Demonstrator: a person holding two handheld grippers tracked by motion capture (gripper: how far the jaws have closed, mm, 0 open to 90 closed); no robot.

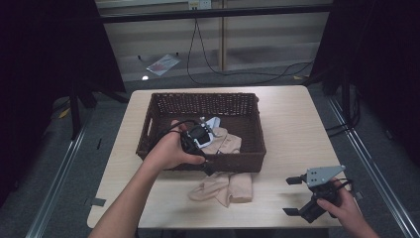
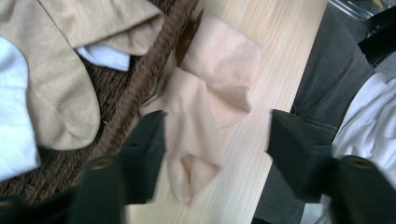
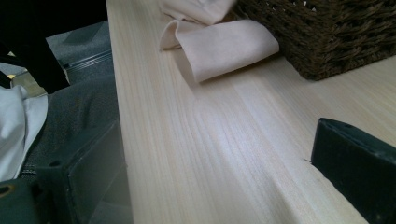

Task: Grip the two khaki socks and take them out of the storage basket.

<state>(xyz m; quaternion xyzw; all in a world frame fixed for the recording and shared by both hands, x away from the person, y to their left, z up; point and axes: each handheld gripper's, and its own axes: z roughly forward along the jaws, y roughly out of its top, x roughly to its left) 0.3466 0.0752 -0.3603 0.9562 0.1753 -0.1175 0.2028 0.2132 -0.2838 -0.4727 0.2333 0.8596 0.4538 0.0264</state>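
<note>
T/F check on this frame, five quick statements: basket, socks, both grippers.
1. The wicker basket stands on the table. True.
2. The peach sock lies inside the basket. False: it lies on the table, just outside the basket's near wall.
3. The left gripper has its jaws open above the peach sock. True: the jaws stand apart with the sock below the gap, no pad pressing on it.
4. The right gripper holds a sock. False: its jaws are open with nothing between them, over bare table near the front right corner.
5. The basket holds nothing. False: a tan sock and a white sock lie in it.
</note>
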